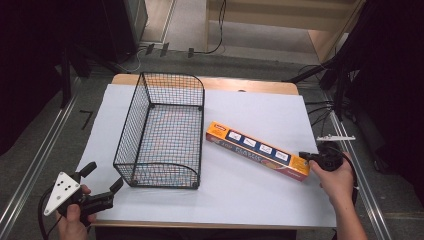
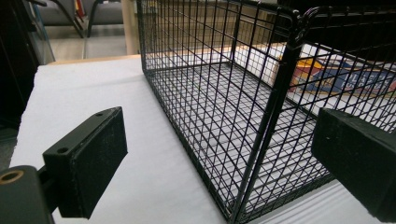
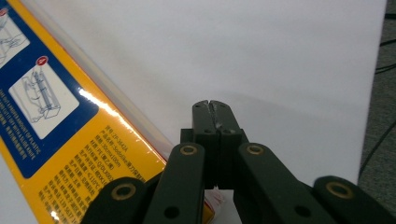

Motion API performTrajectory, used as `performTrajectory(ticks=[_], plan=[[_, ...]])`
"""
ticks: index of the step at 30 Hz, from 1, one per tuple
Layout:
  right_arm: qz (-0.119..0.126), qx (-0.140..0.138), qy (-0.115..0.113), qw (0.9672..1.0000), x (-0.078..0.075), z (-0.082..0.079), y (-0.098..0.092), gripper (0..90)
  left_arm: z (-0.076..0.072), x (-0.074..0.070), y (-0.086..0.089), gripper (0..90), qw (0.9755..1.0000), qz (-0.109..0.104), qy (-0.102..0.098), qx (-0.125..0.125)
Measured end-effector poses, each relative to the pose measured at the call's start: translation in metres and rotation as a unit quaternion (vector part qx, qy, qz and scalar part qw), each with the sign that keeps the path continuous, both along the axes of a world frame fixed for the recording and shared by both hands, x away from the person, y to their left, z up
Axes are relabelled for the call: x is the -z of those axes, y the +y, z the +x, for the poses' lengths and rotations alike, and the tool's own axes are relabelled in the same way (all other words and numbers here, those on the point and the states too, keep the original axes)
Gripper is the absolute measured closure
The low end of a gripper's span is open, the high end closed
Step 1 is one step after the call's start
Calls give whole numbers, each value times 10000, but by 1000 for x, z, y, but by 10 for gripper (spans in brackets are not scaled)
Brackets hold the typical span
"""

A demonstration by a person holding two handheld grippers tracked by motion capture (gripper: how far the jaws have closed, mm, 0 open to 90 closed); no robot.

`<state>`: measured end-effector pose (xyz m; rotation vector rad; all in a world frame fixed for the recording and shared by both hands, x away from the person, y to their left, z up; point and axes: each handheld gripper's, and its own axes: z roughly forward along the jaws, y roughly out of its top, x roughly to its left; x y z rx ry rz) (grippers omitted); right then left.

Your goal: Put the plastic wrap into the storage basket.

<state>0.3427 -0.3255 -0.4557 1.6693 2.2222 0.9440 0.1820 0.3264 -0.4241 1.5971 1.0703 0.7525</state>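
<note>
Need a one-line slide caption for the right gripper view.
Closed tongs hover over the white sheet, beside the end of a yellow-and-blue box.

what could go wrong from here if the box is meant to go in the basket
1. The right gripper has its jaws shut beside the long orange box, not on it, so it may shove or spin the box rather than pick it up.
2. The left gripper is open at the near corner of the wire basket; a nudge could slide the basket on the white sheet.
3. The box looks long; it may catch the basket's rim.
</note>
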Motion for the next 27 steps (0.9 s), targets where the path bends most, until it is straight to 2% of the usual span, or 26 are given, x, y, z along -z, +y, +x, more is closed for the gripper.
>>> performTrajectory(ticks=[15, 21, 22, 25, 27], plan=[[-5, -435, 50, 9990, -2, -46, 18, 900, -5, -4, 4, 39, 9999, -58, -86, -32], [-303, -665, 102, 9973, -5, -61, 30, 900, -5, -5, 4, 39, 9999, -58, -116, -24], [-385, -670, 57, 9970, -5, -62, 31, 898, -5, -5, 4, 39, 9999, -66, -130, -26], [-795, -306, -147, 9963, -6, -60, 30, 607, -5, -5, 4, 39, 9999, -70, -127, -17], [-812, -236, -225, 9962, -6, -59, 29, 554, -4, -5, 4, 39, 9999, -92, -138, -16]])
